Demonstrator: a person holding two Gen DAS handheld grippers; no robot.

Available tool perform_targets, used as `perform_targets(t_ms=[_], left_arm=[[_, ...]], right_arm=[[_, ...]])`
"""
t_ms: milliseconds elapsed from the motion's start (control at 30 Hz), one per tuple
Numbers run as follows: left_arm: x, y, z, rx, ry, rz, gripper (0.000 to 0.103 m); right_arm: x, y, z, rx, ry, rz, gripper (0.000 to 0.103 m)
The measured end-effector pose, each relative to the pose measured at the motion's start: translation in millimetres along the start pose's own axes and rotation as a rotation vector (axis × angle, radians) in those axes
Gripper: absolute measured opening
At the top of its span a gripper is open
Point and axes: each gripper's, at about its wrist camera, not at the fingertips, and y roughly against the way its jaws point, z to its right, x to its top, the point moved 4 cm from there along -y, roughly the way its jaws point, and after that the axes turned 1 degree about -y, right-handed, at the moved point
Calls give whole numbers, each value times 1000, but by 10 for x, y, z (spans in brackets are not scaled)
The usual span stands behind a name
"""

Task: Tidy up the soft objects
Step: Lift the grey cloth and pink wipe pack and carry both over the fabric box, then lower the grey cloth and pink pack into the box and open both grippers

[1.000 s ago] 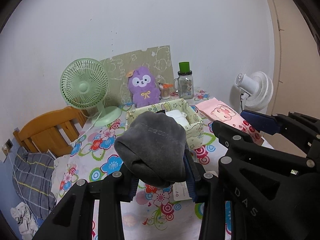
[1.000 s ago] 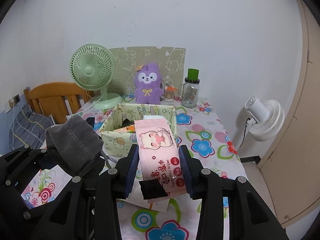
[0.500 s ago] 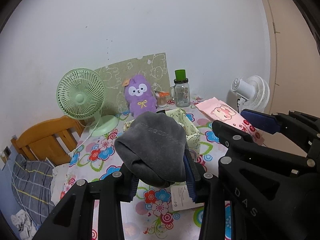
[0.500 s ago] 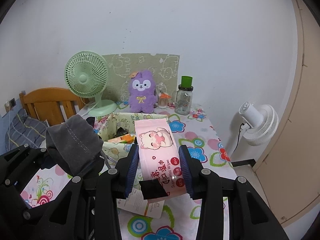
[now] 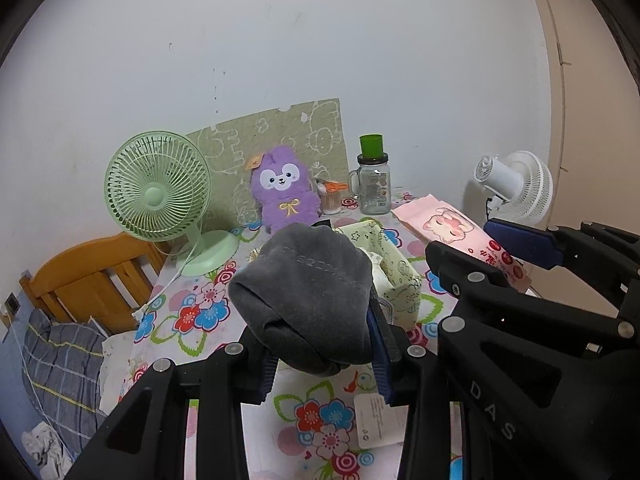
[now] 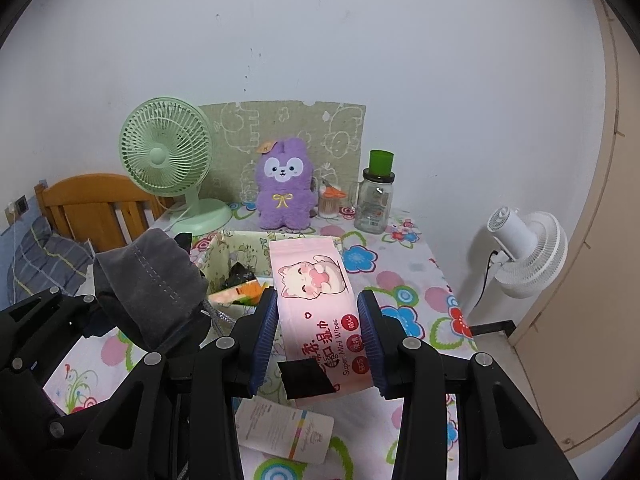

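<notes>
My left gripper [image 5: 322,356] is shut on a grey velvet pouch [image 5: 308,288], held up above the flowered table [image 5: 188,312]. The same grey pouch [image 6: 152,276] shows at the left of the right wrist view. My right gripper [image 6: 318,332] is shut on a pink pack of wet wipes [image 6: 316,304] with a cat drawing; that wipes pack [image 5: 460,236] appears at the right of the left wrist view. A pale green fabric box [image 6: 224,252] stands on the table beyond both grippers, with dark and orange items inside. A purple plush toy [image 6: 282,184] sits upright at the back.
A green desk fan [image 6: 168,160] stands back left, a glass jar with green lid [image 6: 376,200] back right, a small jar of cotton swabs [image 6: 330,202] between. A paper card [image 6: 284,428] lies near the front edge. A wooden chair [image 6: 92,208] is left, a white fan [image 6: 528,248] right.
Both grippers have drawn back from the box together, holding their loads. The box, plush and fans look smaller and farther, and more of the table front with the paper card shows.
</notes>
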Motion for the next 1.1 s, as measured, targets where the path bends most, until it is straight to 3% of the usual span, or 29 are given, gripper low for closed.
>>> perform_targets(t_ms=[1100], left_arm=[[105,-1324,-340,-5,4,-99,43]], right_arm=[[184,-1337,-139,7,23,-59,44]])
